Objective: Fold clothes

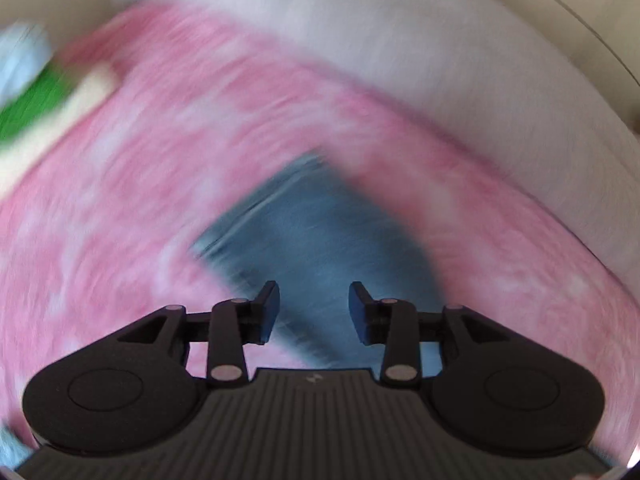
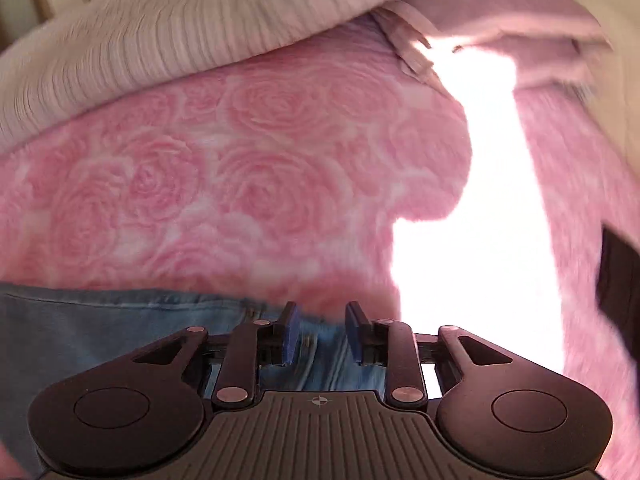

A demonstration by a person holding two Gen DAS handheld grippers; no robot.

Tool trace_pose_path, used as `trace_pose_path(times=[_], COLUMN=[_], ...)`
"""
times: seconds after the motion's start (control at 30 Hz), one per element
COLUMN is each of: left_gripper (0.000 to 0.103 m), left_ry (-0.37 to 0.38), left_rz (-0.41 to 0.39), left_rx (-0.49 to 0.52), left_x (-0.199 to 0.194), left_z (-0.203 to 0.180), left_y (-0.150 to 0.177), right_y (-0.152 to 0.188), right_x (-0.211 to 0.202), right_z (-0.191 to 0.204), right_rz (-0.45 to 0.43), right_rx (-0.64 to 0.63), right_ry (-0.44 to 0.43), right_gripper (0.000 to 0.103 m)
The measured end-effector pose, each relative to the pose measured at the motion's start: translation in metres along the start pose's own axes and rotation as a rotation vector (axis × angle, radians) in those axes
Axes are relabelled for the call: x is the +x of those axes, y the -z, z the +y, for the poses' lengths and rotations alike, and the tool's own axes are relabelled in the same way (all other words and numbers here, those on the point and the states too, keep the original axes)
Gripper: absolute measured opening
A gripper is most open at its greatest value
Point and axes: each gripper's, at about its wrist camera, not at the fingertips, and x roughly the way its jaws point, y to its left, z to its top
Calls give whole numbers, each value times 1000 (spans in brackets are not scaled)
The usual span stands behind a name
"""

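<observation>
Blue denim jeans [image 1: 320,240] lie folded on a pink rose-patterned blanket [image 1: 180,140]; the left wrist view is smeared by motion blur. My left gripper [image 1: 314,306] hangs over the jeans' near part, its blue pads apart with nothing pinched between them. In the right wrist view the jeans [image 2: 100,332] stretch along the lower left, with a seamed part under my right gripper [image 2: 321,322]. Its pads stand apart above the denim and do not press on it.
A white ribbed cover [image 2: 160,32] lies bunched along the far side of the pink blanket [image 2: 240,180]. A bright sun strip [image 2: 480,240] crosses the right. A green and cream item [image 1: 40,108] and a pale blue cloth [image 1: 20,60] sit far left. A dark object [image 2: 620,280] shows at the right edge.
</observation>
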Motion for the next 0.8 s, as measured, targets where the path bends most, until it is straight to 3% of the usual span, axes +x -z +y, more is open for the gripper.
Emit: trace_pose_path(times=[0.17, 0.3, 0.33, 0.37, 0.4, 0.53, 0.63, 0.67, 0.73, 0.8], left_gripper=[36, 35, 33, 9, 0, 0, 4, 5, 12, 14], left_ry=[47, 35, 13, -4, -8, -19, -17, -38, -131, -209], left_rz=[-10, -21, -44, -80, -122, -289, -363, -349, -233, -134], left_rx=[-304, -304, -268, -204, -126, 171, 339, 401, 518, 573], left_x=[35, 67, 69, 64, 55, 16, -15, -15, 11, 39], left_z=[56, 46, 40, 33, 28, 14, 31, 37, 48, 57], left_y=[0, -3, -3, -1, 0, 4, 9, 13, 25, 41], right_y=[31, 49, 53, 59, 62, 71, 74, 76, 81, 86], right_x=[-21, -24, -26, -31, -34, -45, -52, -54, -54, -50], right_z=[-19, -22, -22, -22, -21, -14, -10, -10, -7, -4], right_rz=[25, 41, 43, 44, 46, 49, 36, 33, 32, 40], right_rx=[153, 236, 250, 259, 261, 237, 204, 204, 219, 234], right_ry=[20, 47, 52, 53, 56, 78, 94, 93, 80, 72], right_gripper=[36, 37, 37, 37, 37, 37, 37, 37, 37, 37])
